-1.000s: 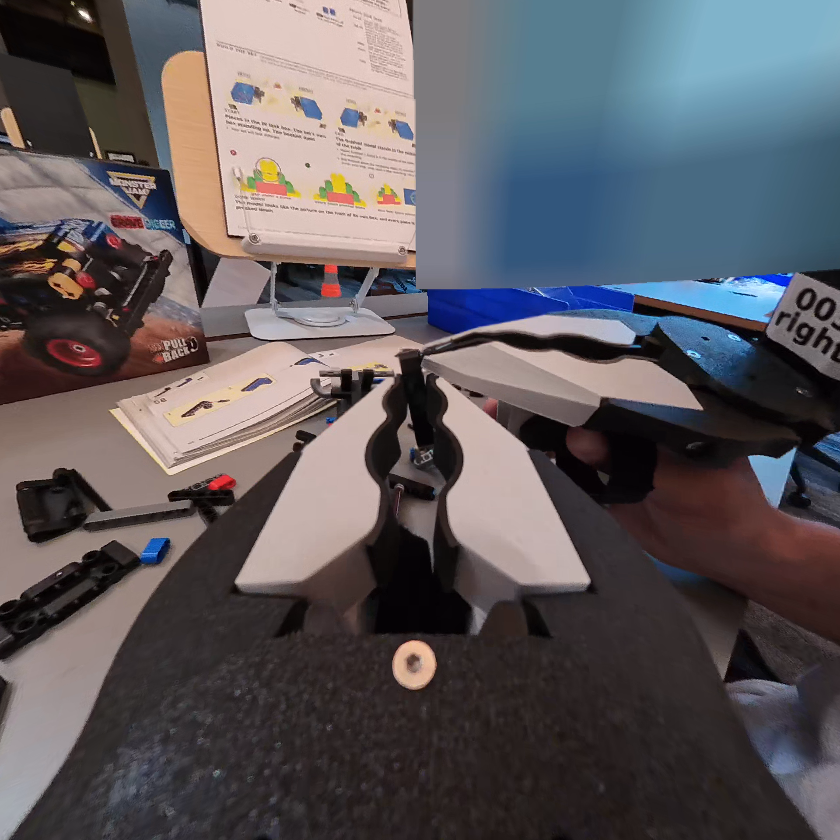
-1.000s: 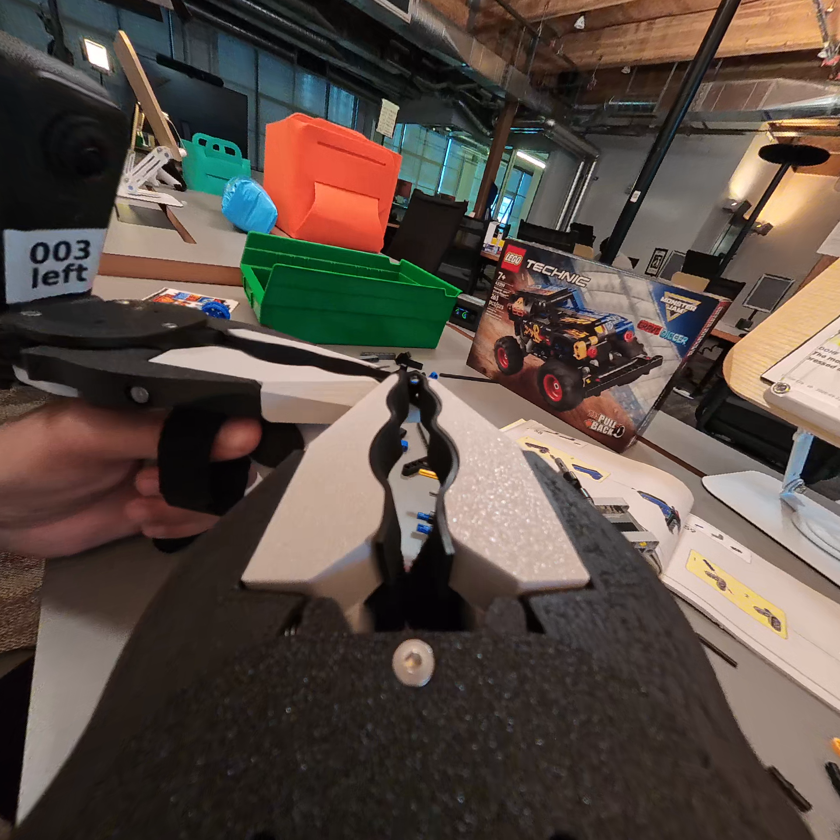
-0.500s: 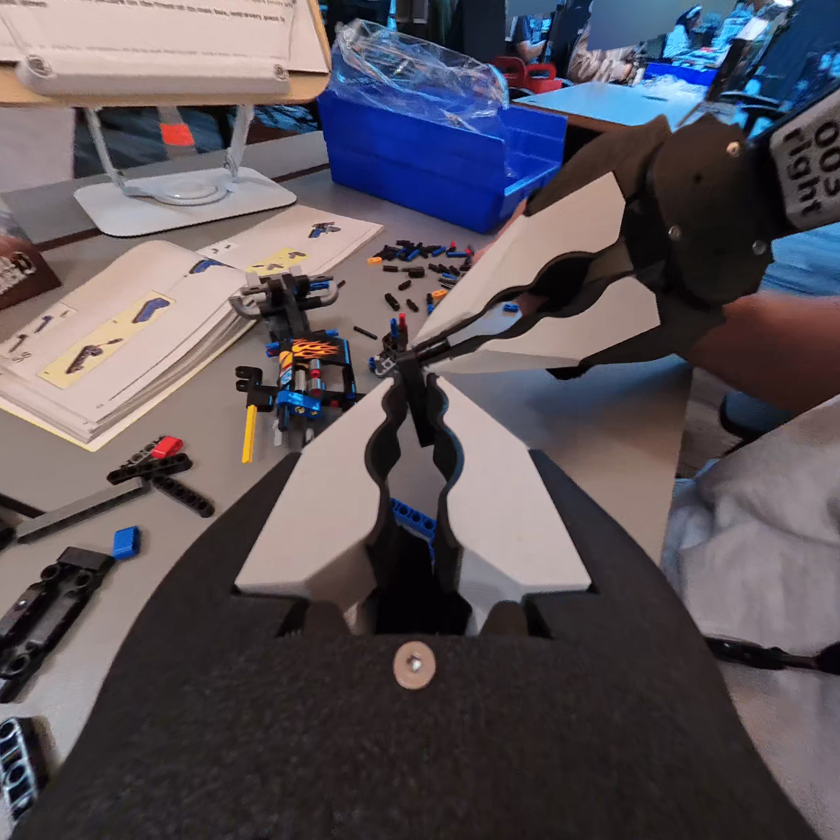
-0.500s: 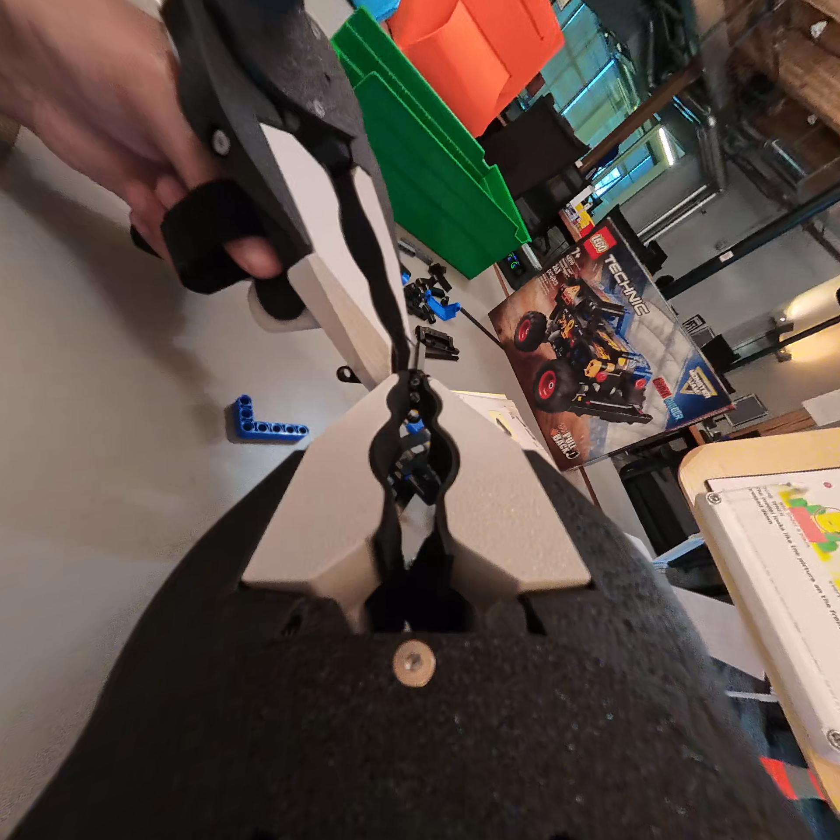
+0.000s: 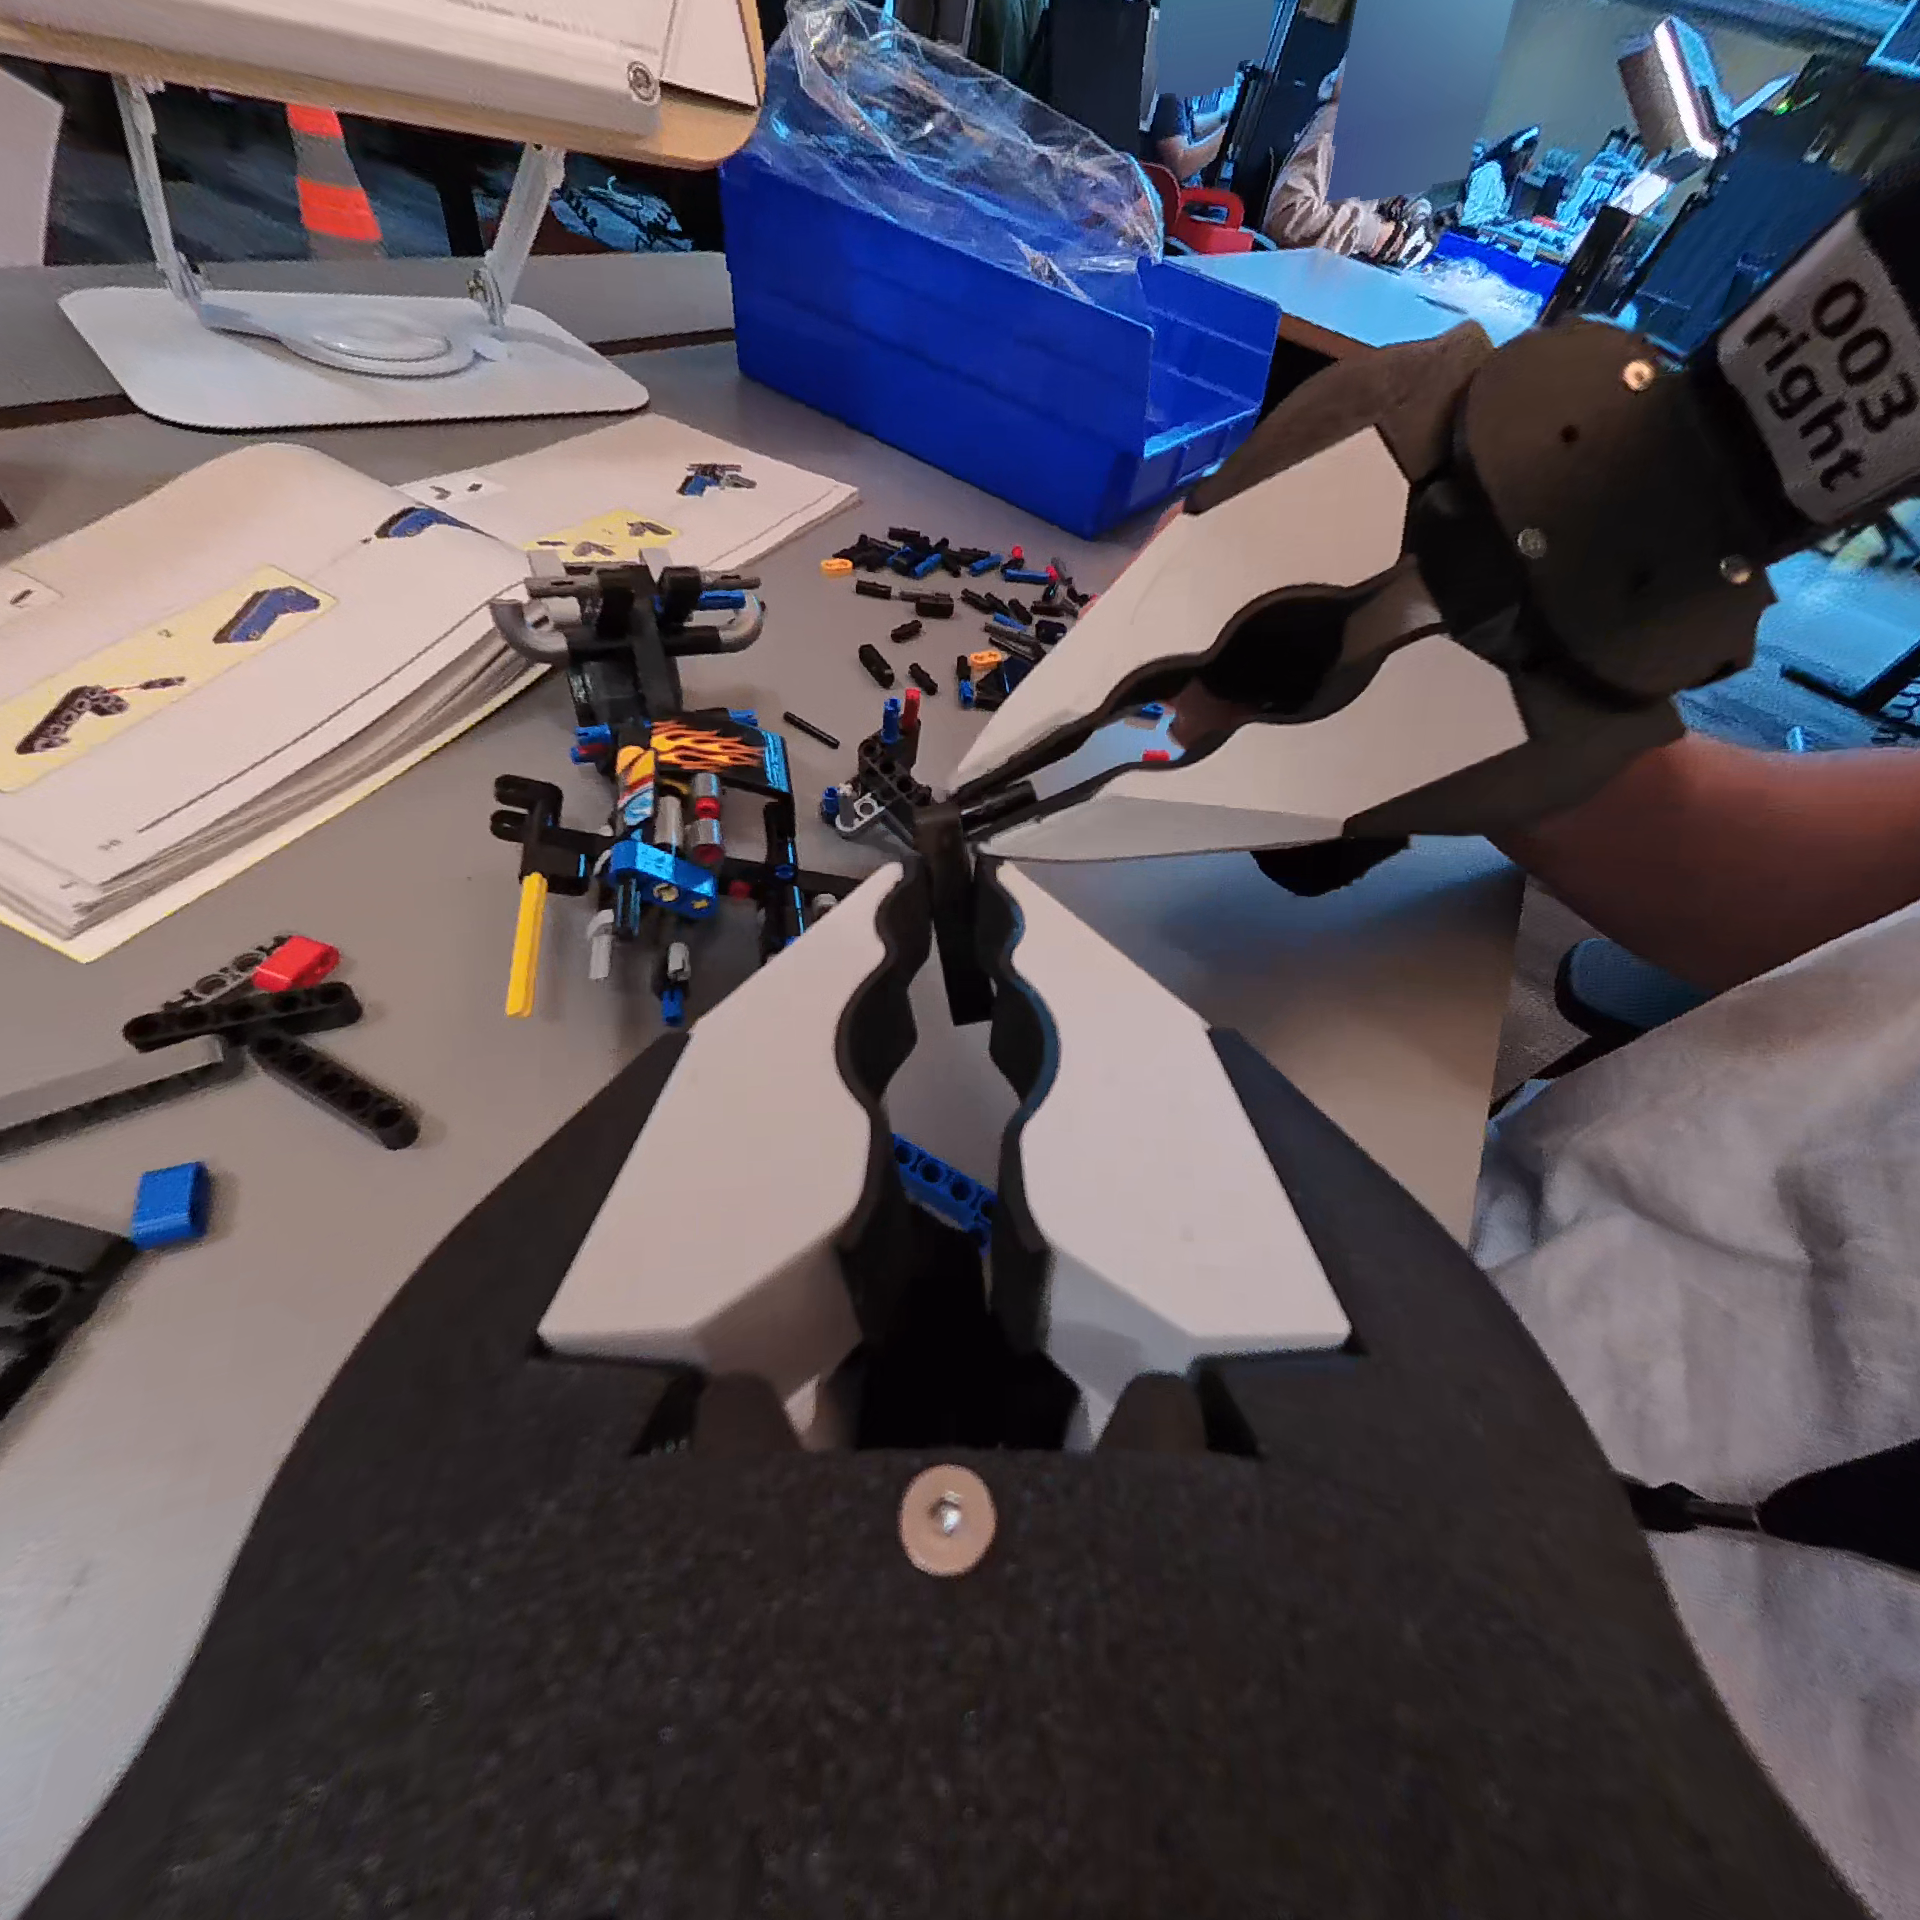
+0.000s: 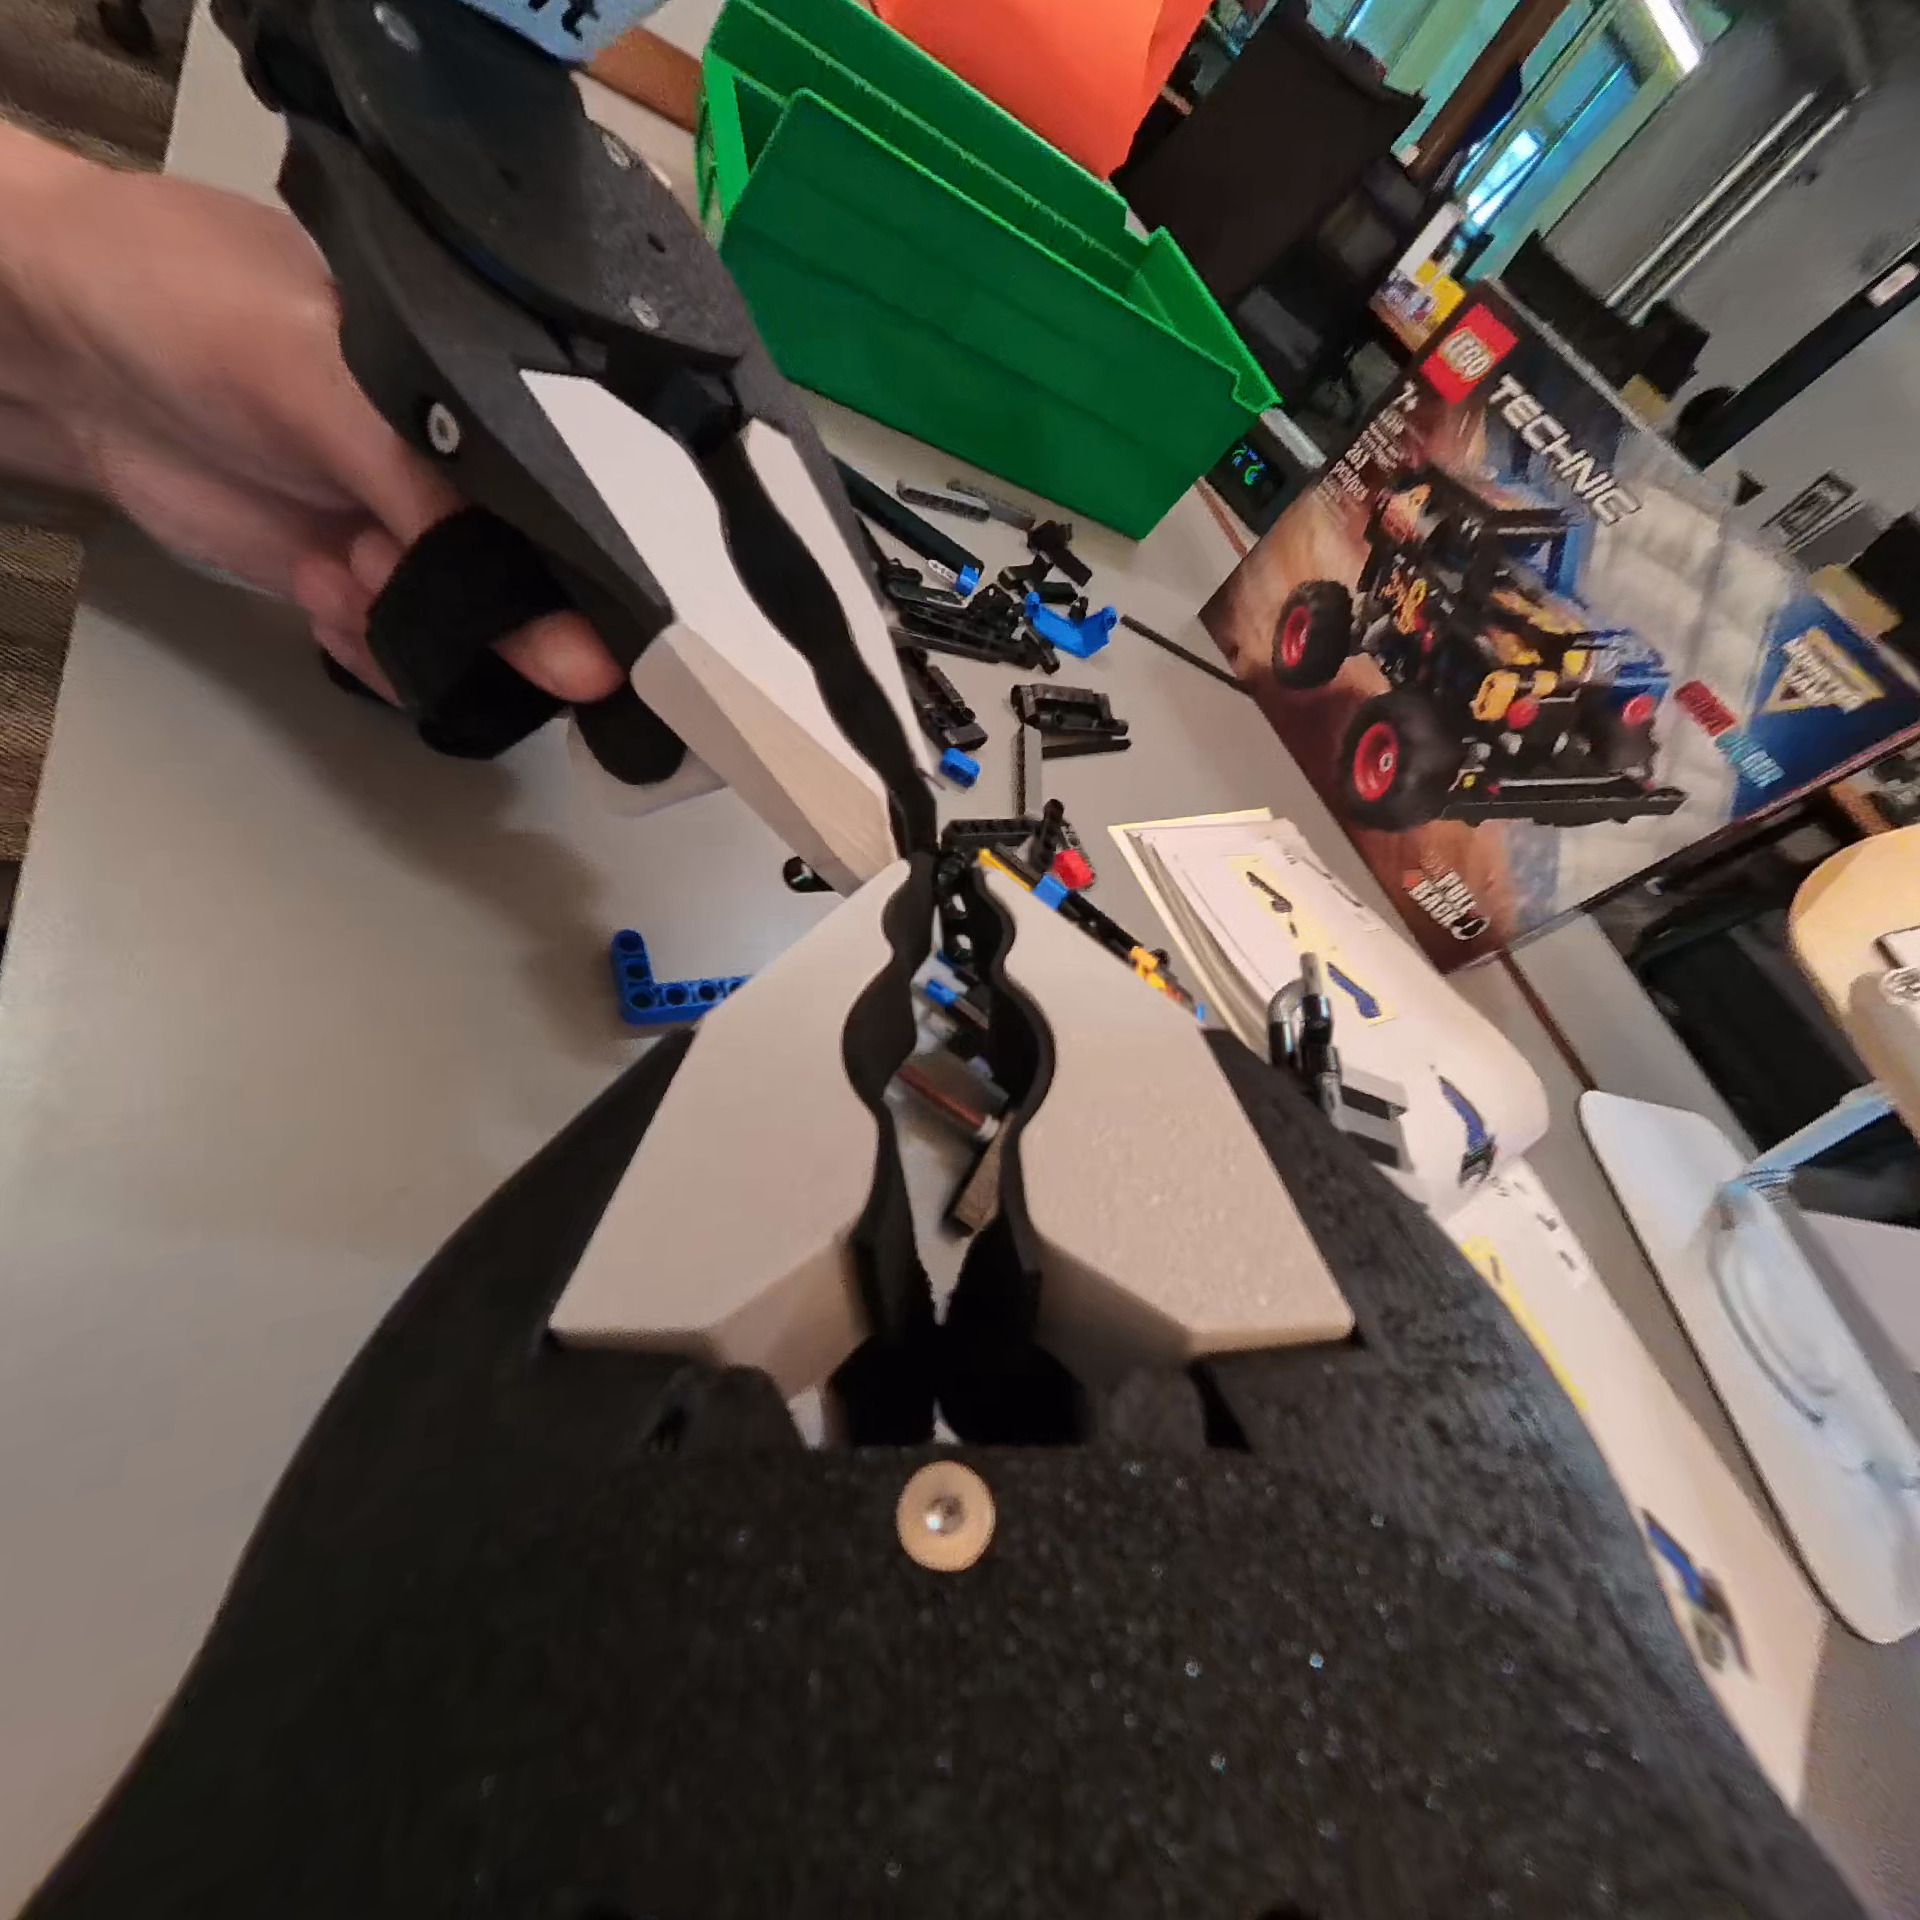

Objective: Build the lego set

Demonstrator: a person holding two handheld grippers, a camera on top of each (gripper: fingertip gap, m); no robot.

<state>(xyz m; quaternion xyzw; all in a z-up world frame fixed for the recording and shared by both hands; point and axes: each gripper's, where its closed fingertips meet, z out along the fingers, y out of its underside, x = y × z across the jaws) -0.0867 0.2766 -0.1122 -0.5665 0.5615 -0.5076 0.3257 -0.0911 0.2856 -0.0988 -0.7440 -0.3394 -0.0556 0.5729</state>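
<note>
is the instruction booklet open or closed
Open: the instruction booklet lies flat on the table, pages spread and printed build diagrams facing up.

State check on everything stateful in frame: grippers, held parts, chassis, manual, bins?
left gripper: shut on black beam
black beam: upright between the left fingers
right gripper: shut on black pin
black pin: tip against the beam's top end
truck chassis: partly built, lying on the table
instruction booklet: open
blue bin: holds a crumpled clear bag
green bin: contents hidden
</note>
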